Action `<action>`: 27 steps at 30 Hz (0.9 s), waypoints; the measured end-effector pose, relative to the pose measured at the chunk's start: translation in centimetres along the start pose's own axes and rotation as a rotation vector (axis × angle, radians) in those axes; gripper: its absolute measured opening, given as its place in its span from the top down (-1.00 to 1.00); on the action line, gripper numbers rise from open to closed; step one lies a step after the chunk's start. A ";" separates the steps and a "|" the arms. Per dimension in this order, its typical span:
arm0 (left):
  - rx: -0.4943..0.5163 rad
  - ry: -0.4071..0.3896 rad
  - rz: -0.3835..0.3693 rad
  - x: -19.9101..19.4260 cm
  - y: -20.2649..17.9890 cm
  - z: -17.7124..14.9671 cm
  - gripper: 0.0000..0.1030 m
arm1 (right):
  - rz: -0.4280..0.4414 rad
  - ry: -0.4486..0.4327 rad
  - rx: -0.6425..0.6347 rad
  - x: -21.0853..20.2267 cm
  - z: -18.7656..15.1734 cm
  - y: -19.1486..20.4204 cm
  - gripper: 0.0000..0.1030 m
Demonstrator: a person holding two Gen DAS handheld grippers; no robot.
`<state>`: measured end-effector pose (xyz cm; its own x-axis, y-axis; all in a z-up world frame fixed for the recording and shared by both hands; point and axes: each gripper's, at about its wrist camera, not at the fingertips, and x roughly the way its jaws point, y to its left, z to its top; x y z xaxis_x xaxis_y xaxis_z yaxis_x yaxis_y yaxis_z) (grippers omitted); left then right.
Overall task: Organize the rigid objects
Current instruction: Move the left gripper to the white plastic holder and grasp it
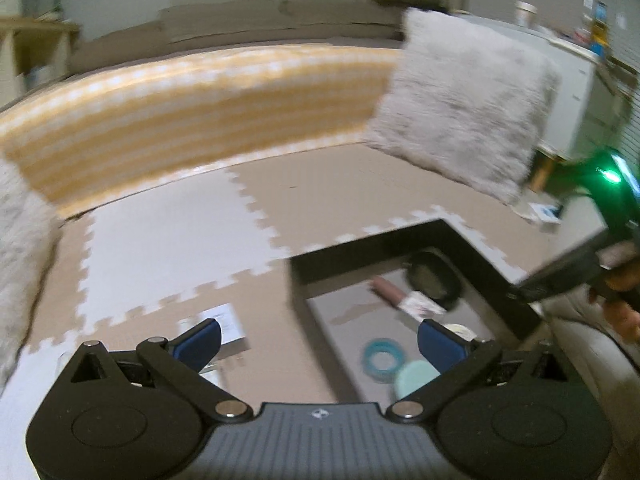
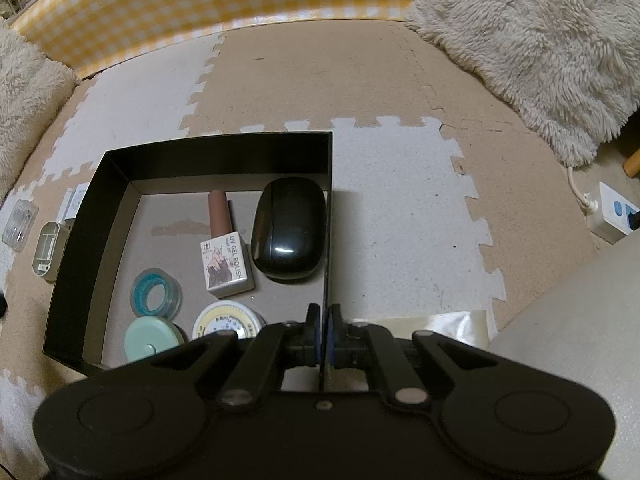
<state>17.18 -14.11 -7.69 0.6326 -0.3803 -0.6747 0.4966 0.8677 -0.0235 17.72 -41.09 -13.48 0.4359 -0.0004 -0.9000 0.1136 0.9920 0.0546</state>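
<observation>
A black open box (image 2: 192,152) sits on the foam floor mat and also shows in the left wrist view (image 1: 472,240). Inside lie a black oval case (image 2: 289,228), a gel polish bottle (image 2: 224,252), a blue tape ring (image 2: 154,294), a mint lid (image 2: 150,344) and a round yellow-labelled tin (image 2: 228,320). My right gripper (image 2: 323,332) is shut on the box's right wall. My left gripper (image 1: 318,344) is open and empty above the floor left of the box. A clear plastic case (image 2: 19,222), a white holder (image 2: 50,250) and a white packet (image 1: 222,322) lie outside the box.
A yellow checked cushion edge (image 2: 200,4) runs along the back. Fluffy pillows lie at the right (image 2: 532,48) and left (image 2: 24,92). A white power strip (image 2: 612,212) sits at the far right. The right gripper's handle with a green light (image 1: 608,178) shows in the left view.
</observation>
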 end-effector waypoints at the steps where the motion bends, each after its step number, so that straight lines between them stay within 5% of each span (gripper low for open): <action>1: -0.018 -0.001 0.017 0.1 0.6 -0.1 -1.00 | 0.000 0.000 0.001 0.0 0.0 0.0 0.92; 11: -0.220 0.051 0.156 2.3 5.3 -2.7 -1.00 | -0.001 0.001 -0.001 0.0 0.0 0.0 0.92; 20: -0.250 0.053 0.139 4.2 6.3 -5.5 -0.98 | -0.001 0.001 -0.001 0.0 0.0 0.0 0.92; 27: -0.277 0.030 0.185 5.4 7.0 -5.7 -0.23 | -0.004 0.001 -0.005 0.0 0.0 0.0 0.93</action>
<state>20.69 -8.26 -15.76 0.6773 -0.2025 -0.7073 0.1919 0.9767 -0.0958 17.70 -41.05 -13.47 0.4344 -0.0039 -0.9007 0.1106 0.9927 0.0490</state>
